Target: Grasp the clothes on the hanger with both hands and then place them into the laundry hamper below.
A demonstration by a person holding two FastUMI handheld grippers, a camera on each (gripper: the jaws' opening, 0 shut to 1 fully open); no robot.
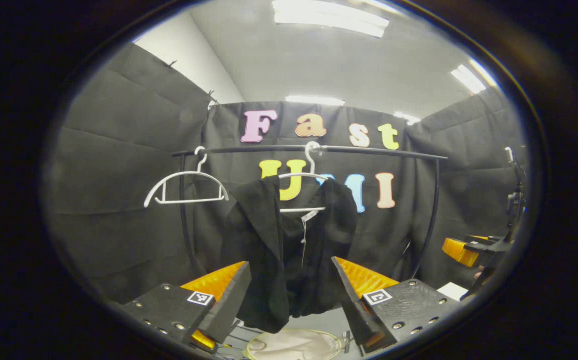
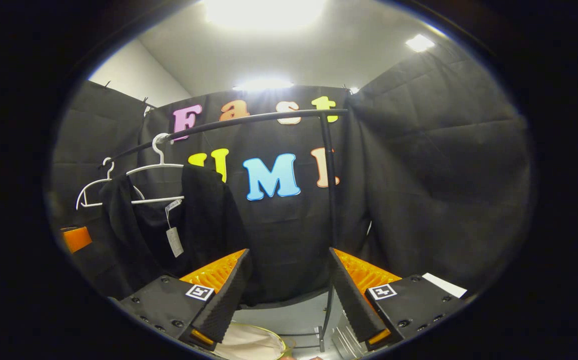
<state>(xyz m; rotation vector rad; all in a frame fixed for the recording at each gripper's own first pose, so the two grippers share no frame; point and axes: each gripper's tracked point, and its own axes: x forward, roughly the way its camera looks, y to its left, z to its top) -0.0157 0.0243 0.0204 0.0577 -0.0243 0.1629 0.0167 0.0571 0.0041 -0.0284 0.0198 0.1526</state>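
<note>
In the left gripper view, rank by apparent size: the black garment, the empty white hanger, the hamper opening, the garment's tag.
1. black garment, clearly largest.
2. and 3. empty white hanger and hamper opening: similar width; the hamper is cut off at the bottom edge, so unranked.
4. tag, smallest.
</note>
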